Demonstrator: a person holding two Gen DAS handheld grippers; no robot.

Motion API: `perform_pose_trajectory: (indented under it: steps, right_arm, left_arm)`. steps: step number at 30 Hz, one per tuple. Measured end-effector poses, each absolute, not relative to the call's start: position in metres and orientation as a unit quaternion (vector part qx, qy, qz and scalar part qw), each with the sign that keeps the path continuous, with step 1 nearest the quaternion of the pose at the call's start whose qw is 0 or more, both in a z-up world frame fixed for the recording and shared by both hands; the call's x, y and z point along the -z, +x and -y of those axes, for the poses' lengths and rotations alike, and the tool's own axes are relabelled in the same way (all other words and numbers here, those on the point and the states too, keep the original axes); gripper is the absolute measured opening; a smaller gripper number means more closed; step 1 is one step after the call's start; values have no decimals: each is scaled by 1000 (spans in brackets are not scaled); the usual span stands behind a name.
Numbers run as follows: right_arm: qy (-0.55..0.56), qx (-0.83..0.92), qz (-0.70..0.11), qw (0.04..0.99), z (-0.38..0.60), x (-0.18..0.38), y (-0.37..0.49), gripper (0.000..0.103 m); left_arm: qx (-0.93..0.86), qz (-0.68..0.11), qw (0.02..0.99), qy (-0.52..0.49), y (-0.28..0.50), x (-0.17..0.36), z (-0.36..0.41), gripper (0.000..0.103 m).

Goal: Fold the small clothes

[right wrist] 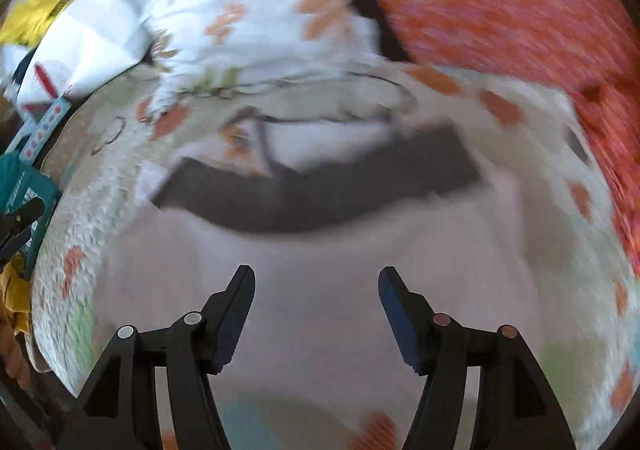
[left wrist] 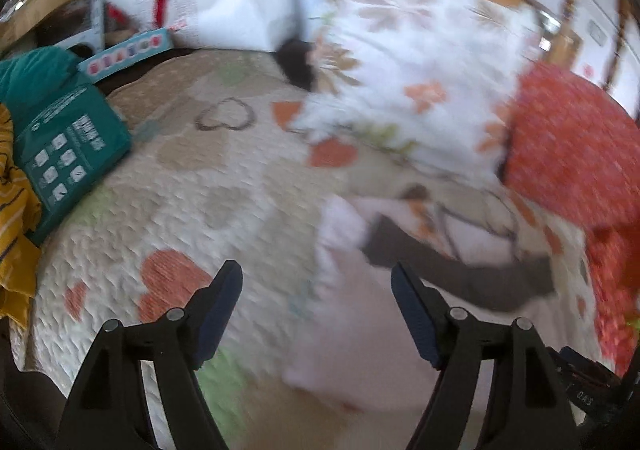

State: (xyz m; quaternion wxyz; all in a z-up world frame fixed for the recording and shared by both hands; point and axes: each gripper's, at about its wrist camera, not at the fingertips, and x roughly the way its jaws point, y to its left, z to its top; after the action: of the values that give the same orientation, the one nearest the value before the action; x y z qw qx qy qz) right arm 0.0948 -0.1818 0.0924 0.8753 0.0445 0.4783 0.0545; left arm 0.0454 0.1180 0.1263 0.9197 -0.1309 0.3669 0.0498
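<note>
On quilt (left wrist: 180, 189), blurred pale garment (right wrist: 320, 250) with dark band, left claw (left wrist: 316, 282) and right claw (right wrist: 316, 282) both agape, empty.

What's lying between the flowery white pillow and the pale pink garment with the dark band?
Only bare heart-print quilt separates the flowery pillow from the pink garment; nothing else lies there. The right wrist view shows it best, though blurred.

The bed (left wrist: 168, 185) has lots of bare room on its left and middle. A green pack (left wrist: 68, 153) blocks the left edge. A flowery pillow (left wrist: 420, 61) and a red pillow (left wrist: 576, 145) block the back and right.
</note>
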Motion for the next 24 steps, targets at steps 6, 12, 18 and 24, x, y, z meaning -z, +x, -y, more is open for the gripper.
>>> perform_pose_trajectory:
  steps: [6, 12, 18, 24]
  right_arm:
    - [70, -5, -461, 885, 250, -94, 41, 69]
    - [6, -4, -424, 905, 253, -103, 17, 72]
    - [-19, 0, -435, 900, 252, -91, 16, 73]
    - [-25, -10, -456, 889, 242, -76, 28, 74]
  left_arm:
    - [-42, -341, 937, -70, -9, -127, -50, 94]
    - [-35, -355, 934, -23, -19, -105, -8, 94]
    - [-11, -384, 922, 35, -8, -79, 16, 94]
    - [1, -409, 912, 42, -4, -65, 17, 94]
